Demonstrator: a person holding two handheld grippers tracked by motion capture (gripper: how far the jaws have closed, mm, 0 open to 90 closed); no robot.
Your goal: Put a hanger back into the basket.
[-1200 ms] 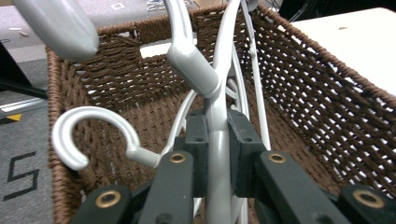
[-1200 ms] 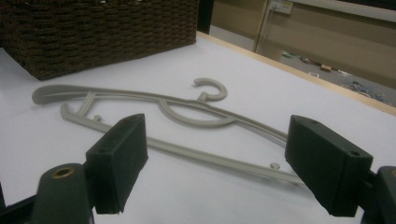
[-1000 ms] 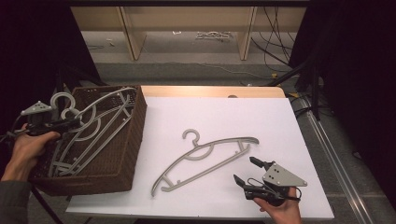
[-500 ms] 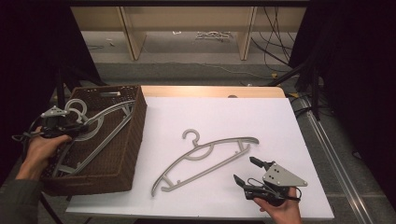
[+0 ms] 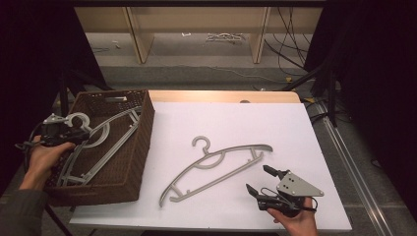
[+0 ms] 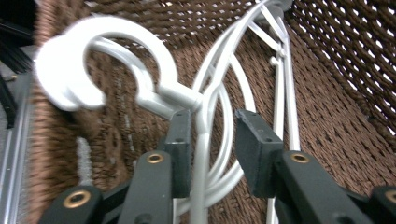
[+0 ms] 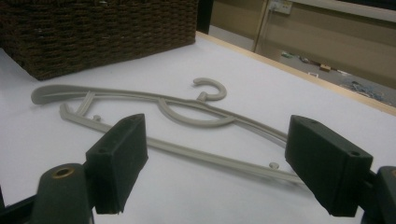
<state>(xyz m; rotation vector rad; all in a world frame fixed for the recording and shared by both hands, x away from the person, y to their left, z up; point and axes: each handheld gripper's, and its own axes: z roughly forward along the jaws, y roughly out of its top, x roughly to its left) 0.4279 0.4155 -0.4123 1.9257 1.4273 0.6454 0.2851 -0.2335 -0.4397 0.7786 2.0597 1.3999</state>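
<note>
No brand, label or writing is reading clearly on anything here. At the left of the high view, the left gripper [image 5: 74,133] is hovering over the brown wicker basket [image 5: 133,157], its jaws having just been opening; in the left gripper view they are standing slightly apart around the neck of a white hanger [image 6: 205,116], the left pad lying against the neck and the right pad clear of it, so nothing is being squeezed. That hanger is lying in the basket on other hangers, hook toward the upper left. Compared with the earlier frames, the hanger is sitting lower in the basket and the left hand [image 5: 44,160] is lying closer to the frame's left edge. At the lower right, the right gripper [image 5: 258,181] is resting wide open and empty on the white table [image 5: 319,147], just beside the grey hanger [image 5: 216,167] lying flat in the middle; both are looking unchanged.
</note>
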